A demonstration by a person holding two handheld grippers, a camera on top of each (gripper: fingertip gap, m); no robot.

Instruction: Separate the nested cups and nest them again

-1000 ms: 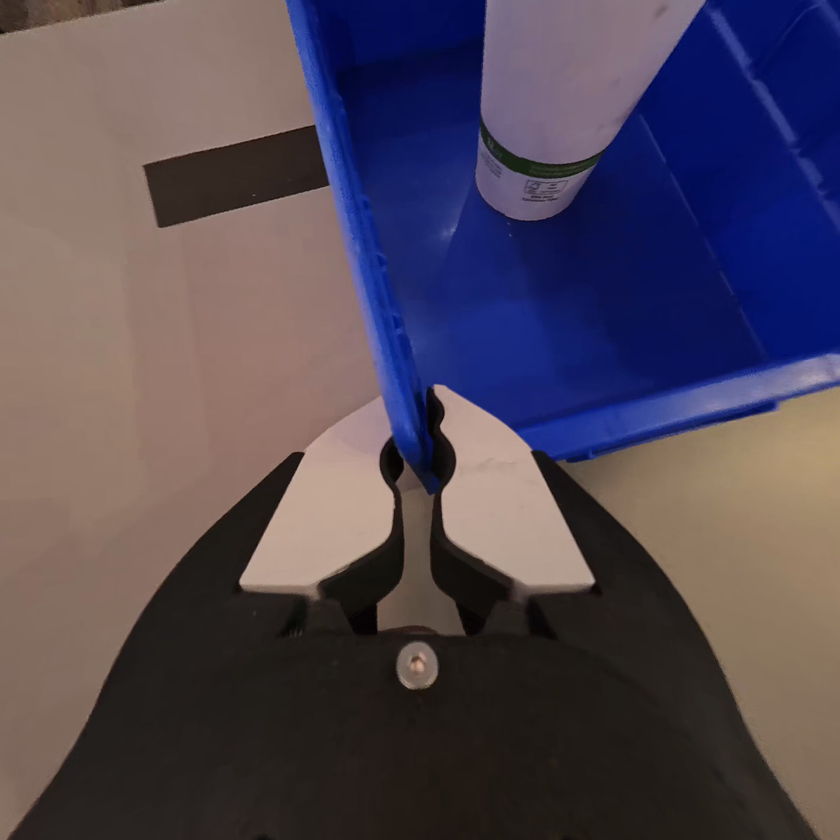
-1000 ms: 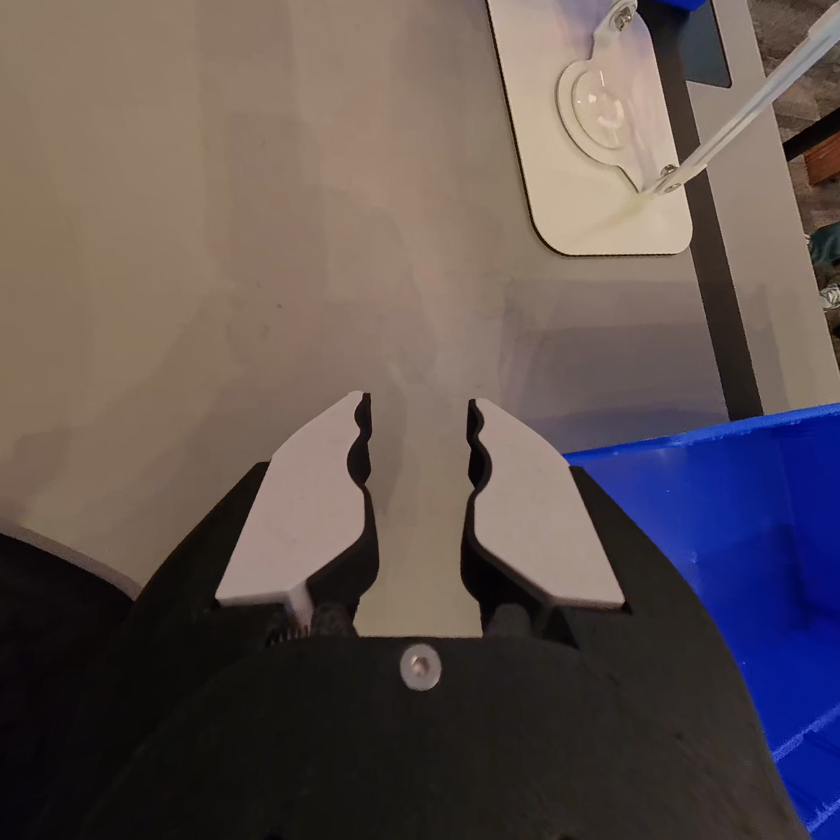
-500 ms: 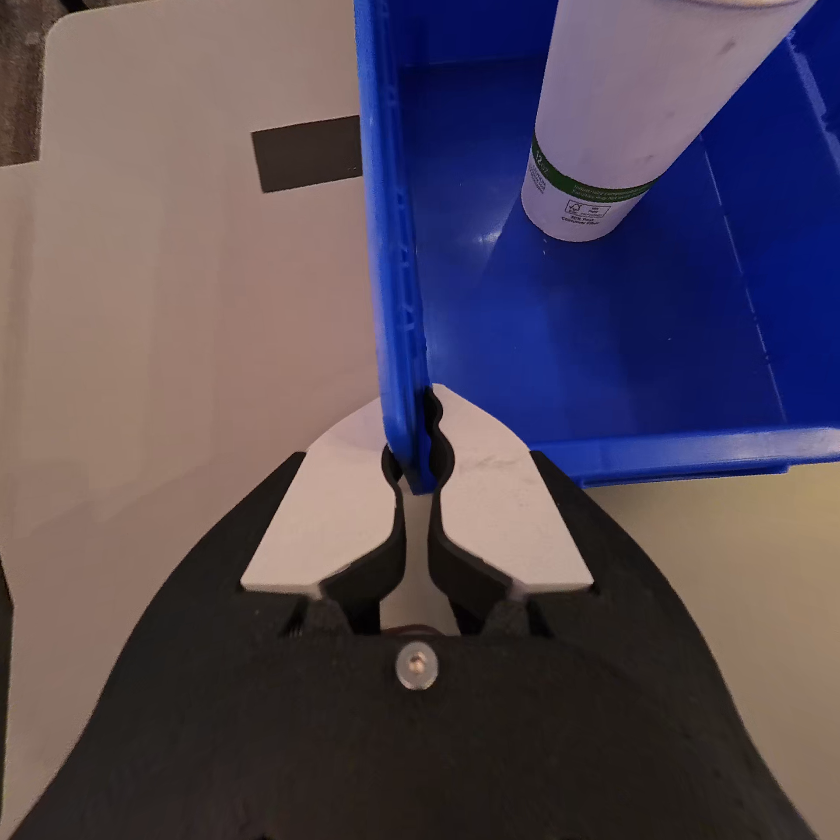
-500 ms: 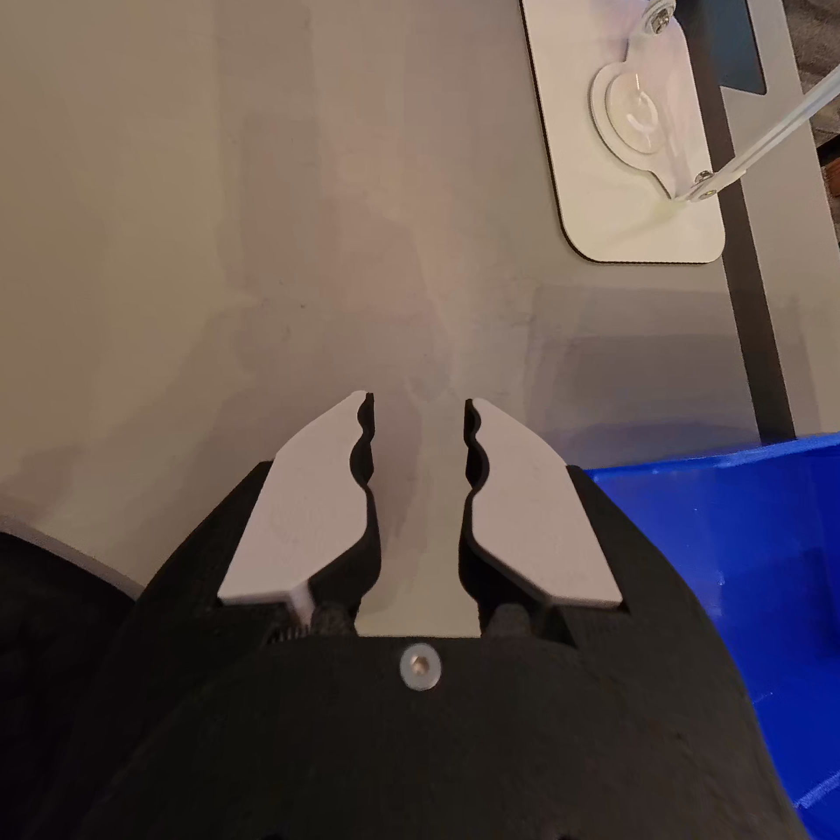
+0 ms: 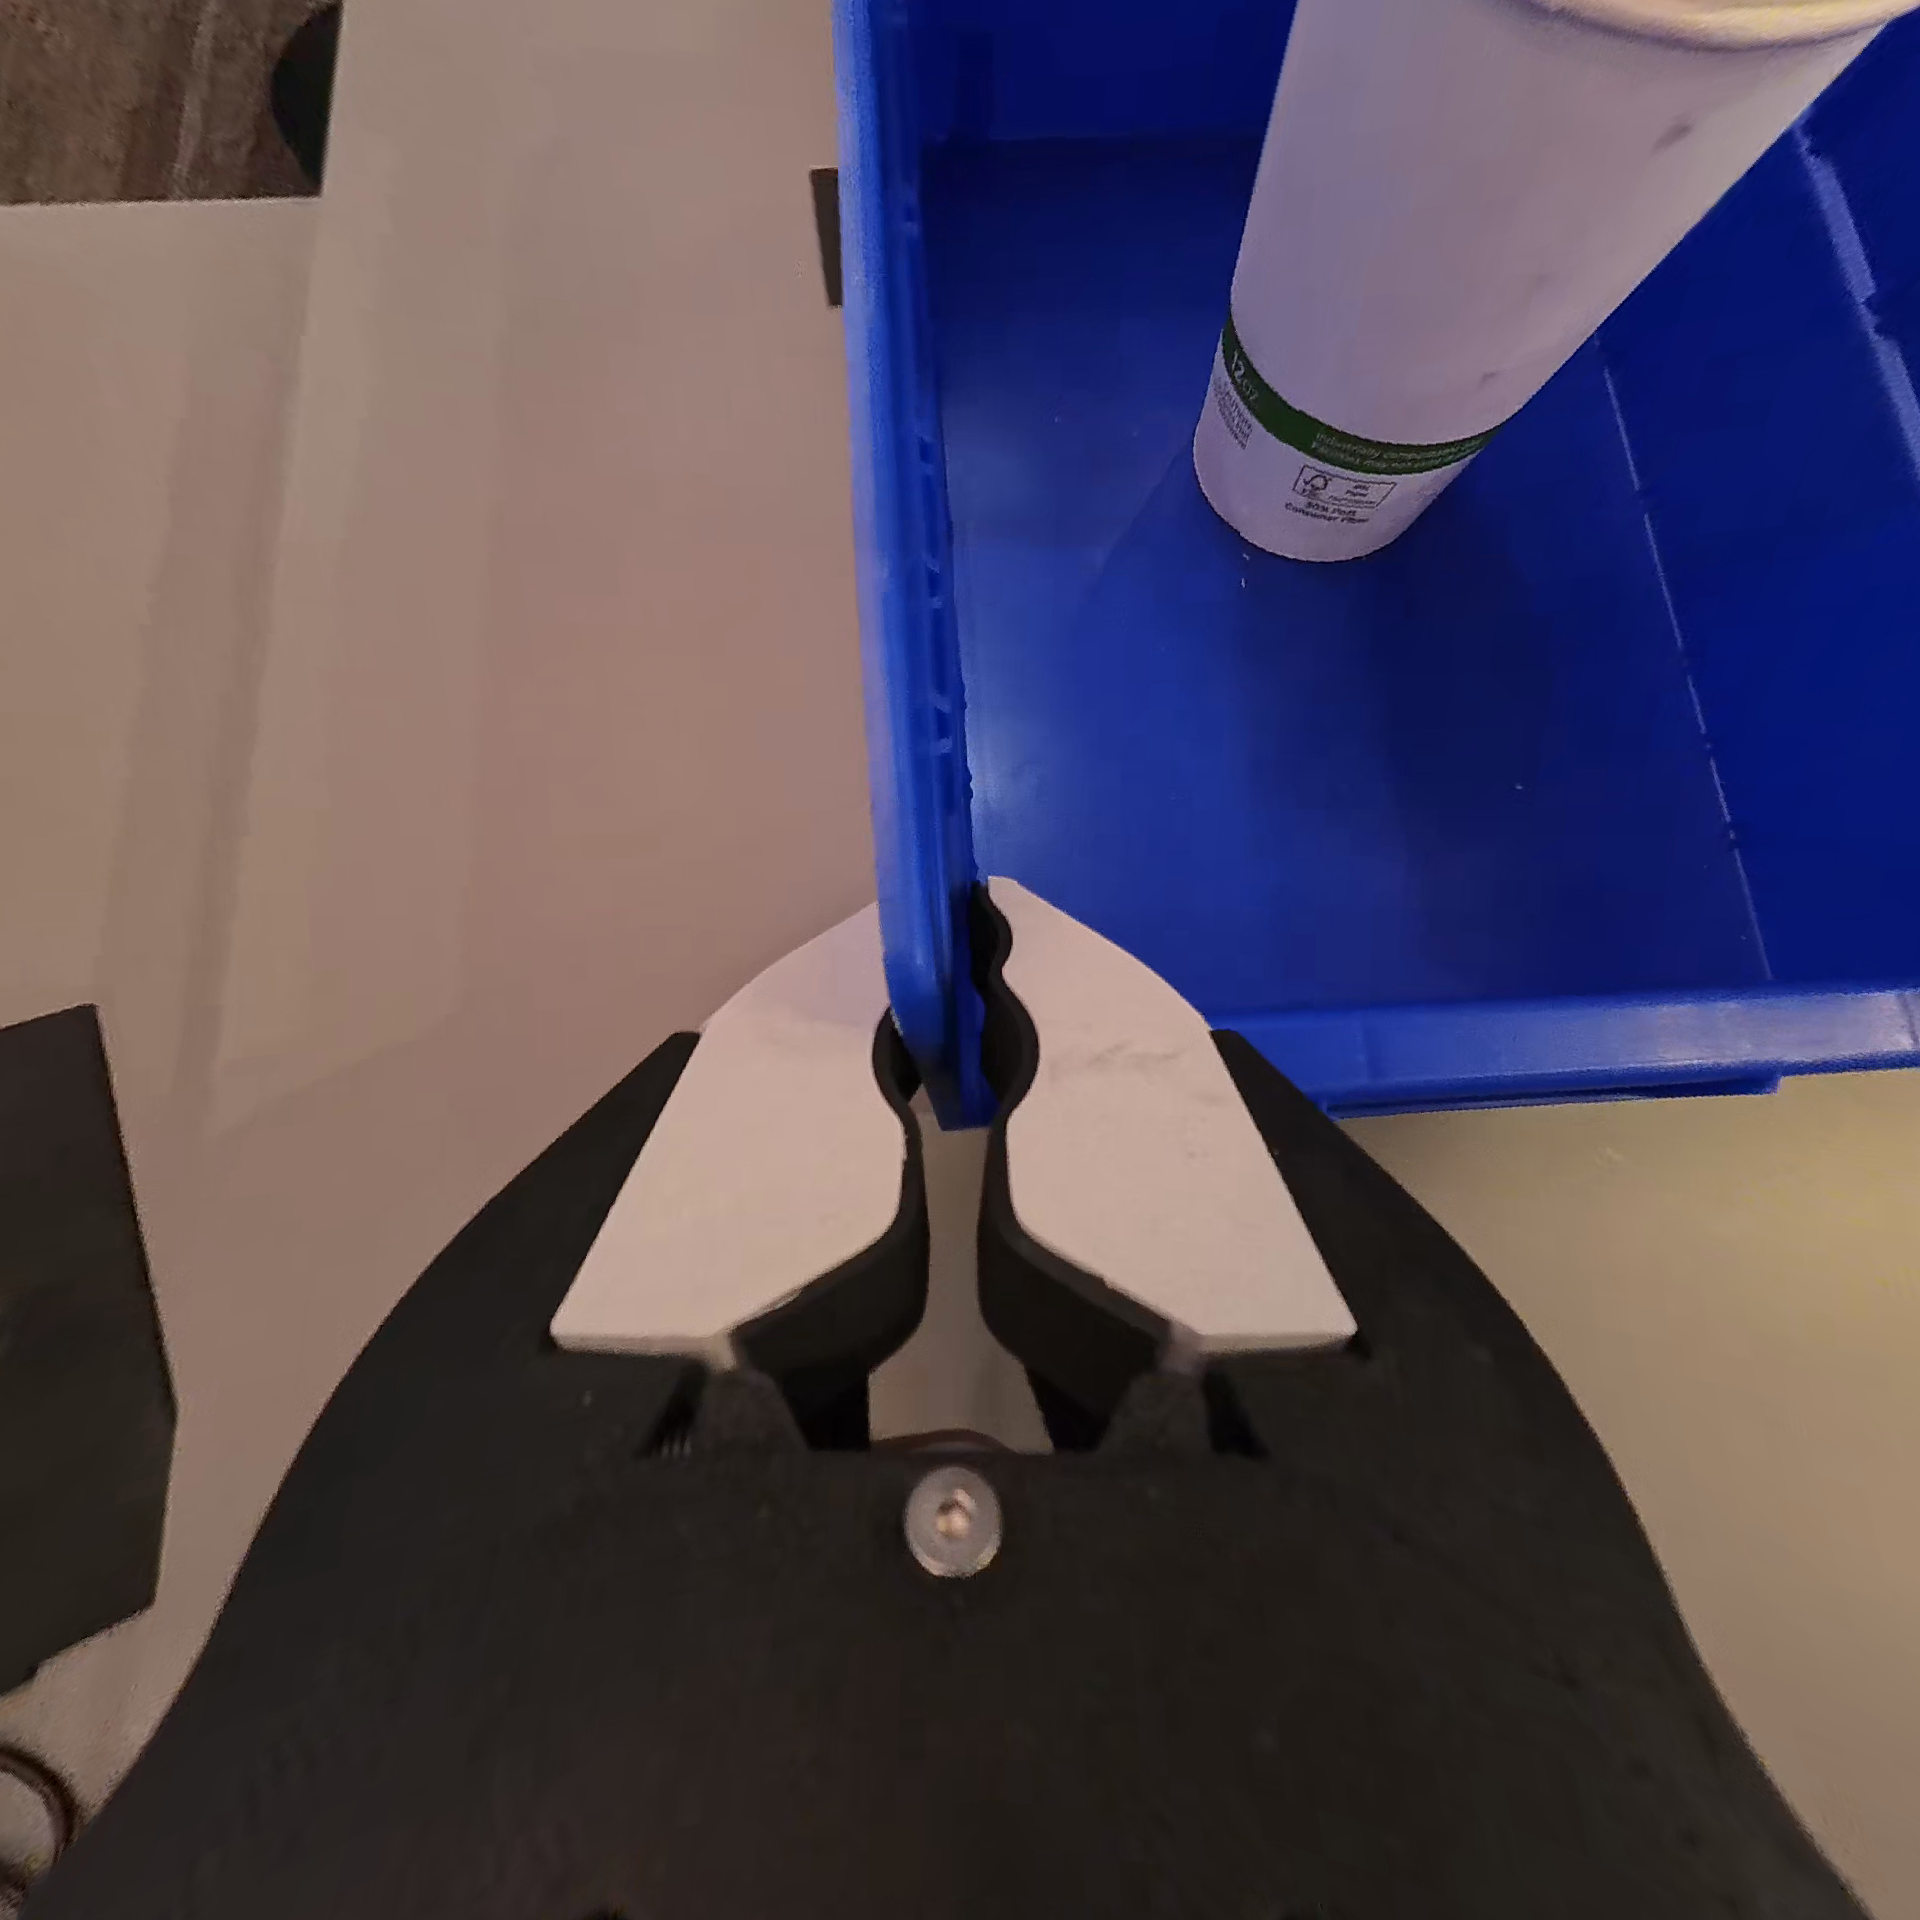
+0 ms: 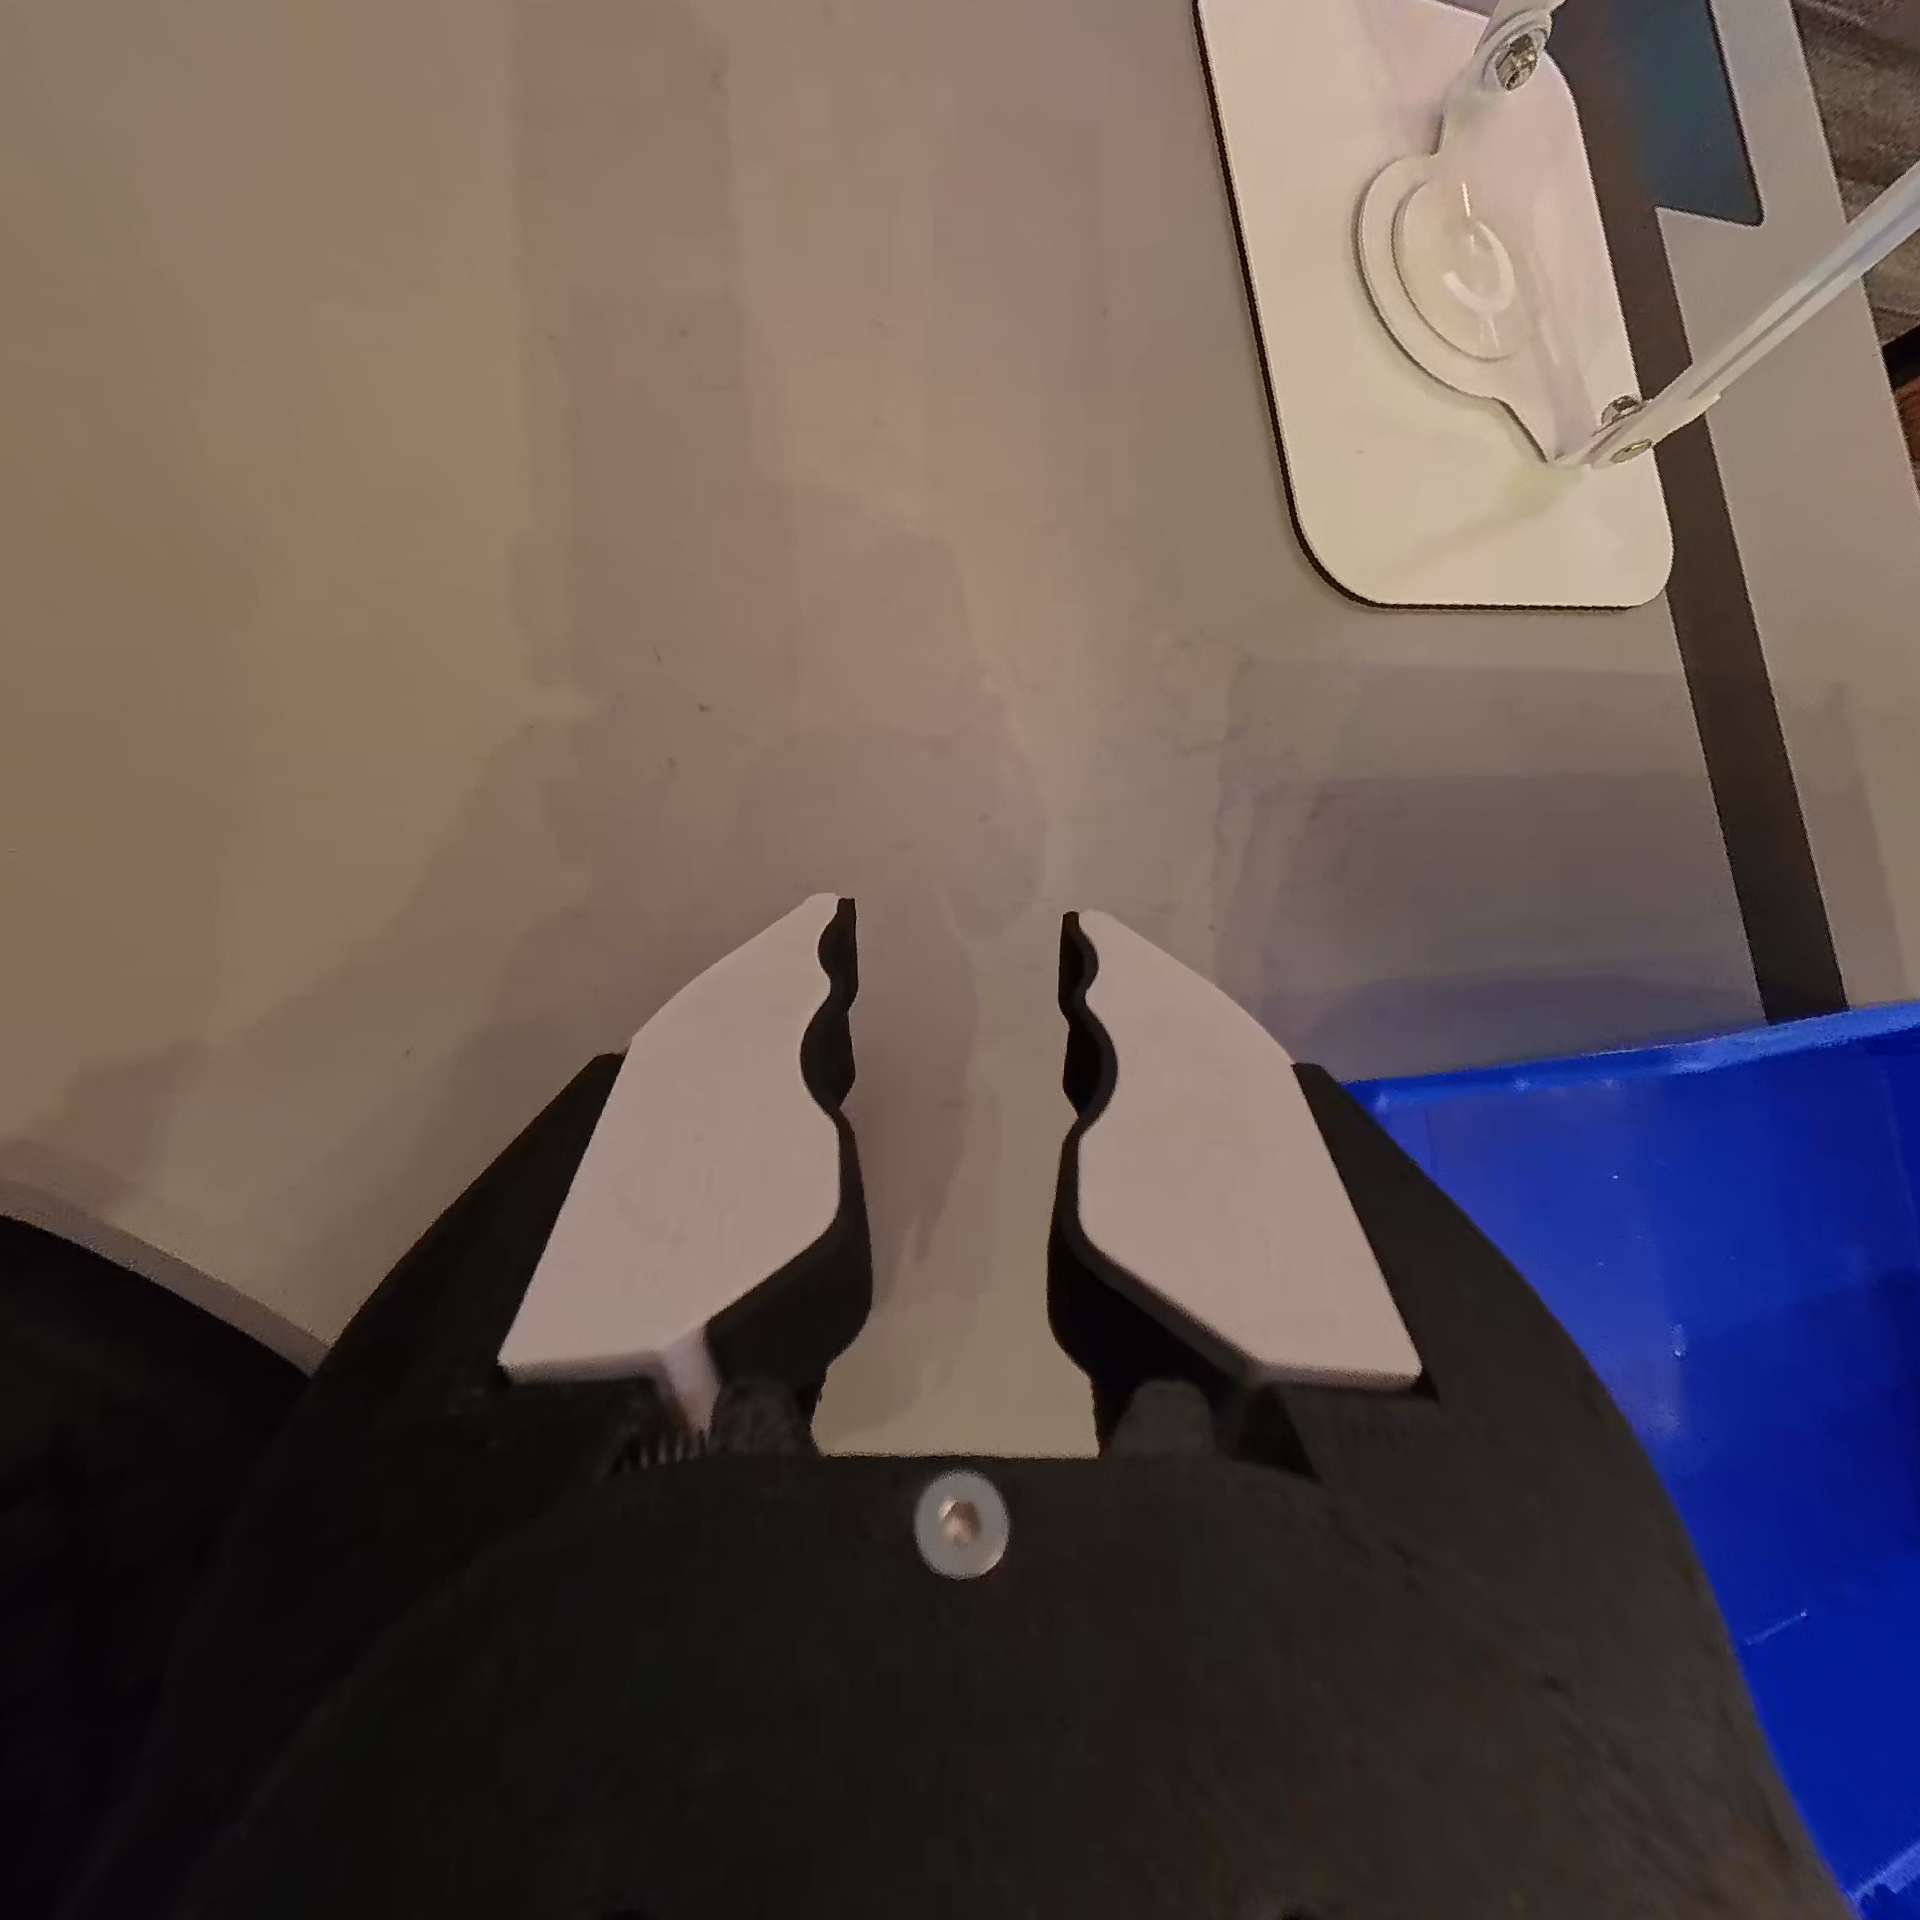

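The fingers point(image 5: 1101, 1049) of the left gripper point(image 5: 951, 997) are pinching the blue bin point(image 5: 1351, 790) wall, white nested cups point(image 5: 1382, 312) standing inside it, while the right gripper point(image 6: 958, 920) is hovering part-open, holding nothing, beside the bin.

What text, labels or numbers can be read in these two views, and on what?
Tall white paper cup, standing in the blue plastic bin: it carries print along its green band, with a small mark and fine lines below. I don't transcribe writing, and the fine lines are blurred anyway.
White rectangular pad with clear bracket: no writing visible.
The bin itself: none visible.
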